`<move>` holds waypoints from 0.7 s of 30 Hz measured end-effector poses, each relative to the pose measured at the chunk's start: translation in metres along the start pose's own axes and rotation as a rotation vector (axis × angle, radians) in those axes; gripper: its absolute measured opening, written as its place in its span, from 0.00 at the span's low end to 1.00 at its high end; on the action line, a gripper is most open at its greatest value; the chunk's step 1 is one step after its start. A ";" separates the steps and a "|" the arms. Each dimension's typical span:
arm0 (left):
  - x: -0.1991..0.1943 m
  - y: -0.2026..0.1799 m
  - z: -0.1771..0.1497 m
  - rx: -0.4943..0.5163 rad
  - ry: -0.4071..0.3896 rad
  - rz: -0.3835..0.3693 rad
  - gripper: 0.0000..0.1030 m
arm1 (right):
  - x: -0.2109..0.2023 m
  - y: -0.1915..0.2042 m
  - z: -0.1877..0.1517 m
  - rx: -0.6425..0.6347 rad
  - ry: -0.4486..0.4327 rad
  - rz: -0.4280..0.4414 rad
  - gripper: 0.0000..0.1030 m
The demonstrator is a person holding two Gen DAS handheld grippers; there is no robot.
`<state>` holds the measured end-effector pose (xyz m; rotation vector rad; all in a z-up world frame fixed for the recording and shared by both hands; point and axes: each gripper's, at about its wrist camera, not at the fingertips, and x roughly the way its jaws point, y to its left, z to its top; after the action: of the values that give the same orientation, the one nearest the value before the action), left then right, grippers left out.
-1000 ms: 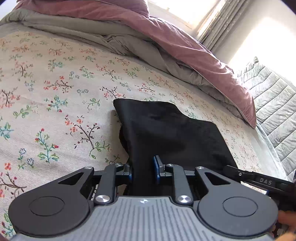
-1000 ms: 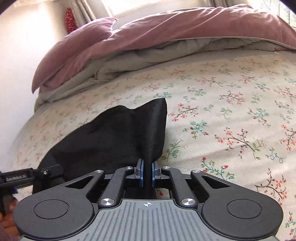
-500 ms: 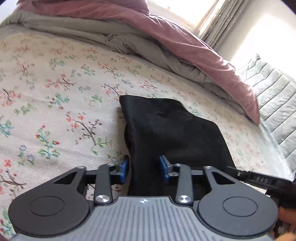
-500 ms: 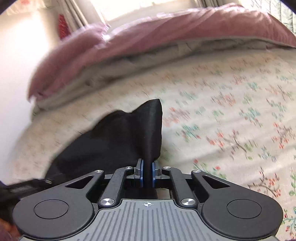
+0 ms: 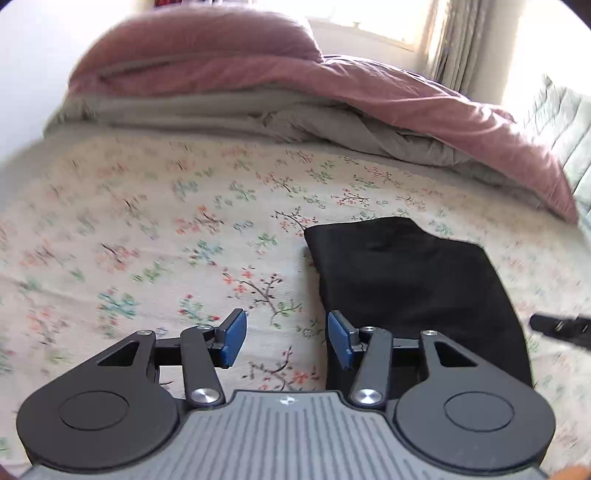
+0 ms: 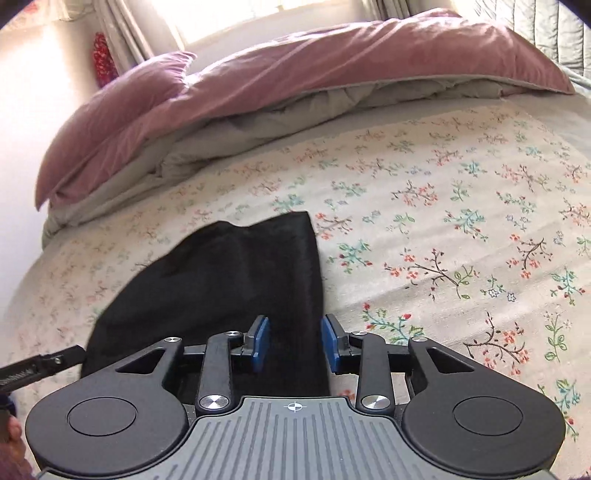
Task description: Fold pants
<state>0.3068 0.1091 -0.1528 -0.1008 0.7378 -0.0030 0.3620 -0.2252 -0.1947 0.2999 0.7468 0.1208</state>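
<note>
The black pants (image 5: 410,280) lie folded in a flat rectangle on the floral bedsheet (image 5: 147,236). My left gripper (image 5: 287,339) is open and empty, hovering over the sheet just left of the pants' near left edge. In the right wrist view the pants (image 6: 221,280) stretch away to the left. My right gripper (image 6: 294,341) is open, its blue pads either side of the pants' near right edge without pinching it. The other gripper's tip shows at the edge of each view.
A pink and grey duvet (image 5: 332,96) and pink pillow (image 6: 122,107) are bunched at the head of the bed. A quilted grey cover (image 5: 565,129) lies at the right. A window with curtains (image 6: 122,29) stands behind. Floral sheet (image 6: 461,229) extends right of the pants.
Both grippers have opened and let go of the pants' near edge, which now lies flat. The left gripper has shifted left off the pants and its view has swung towards the headboard.
</note>
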 end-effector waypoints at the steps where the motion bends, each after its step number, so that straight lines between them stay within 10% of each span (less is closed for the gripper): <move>1: -0.005 -0.004 -0.002 0.014 -0.006 0.010 0.71 | -0.005 0.004 -0.001 -0.012 -0.009 0.009 0.31; 21: -0.140 -0.021 -0.091 0.026 -0.102 0.015 0.85 | -0.151 0.060 -0.106 -0.321 -0.208 -0.033 0.48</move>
<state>0.1427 0.0857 -0.1244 -0.0700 0.6364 0.0071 0.1795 -0.1764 -0.1512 -0.0060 0.5158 0.1731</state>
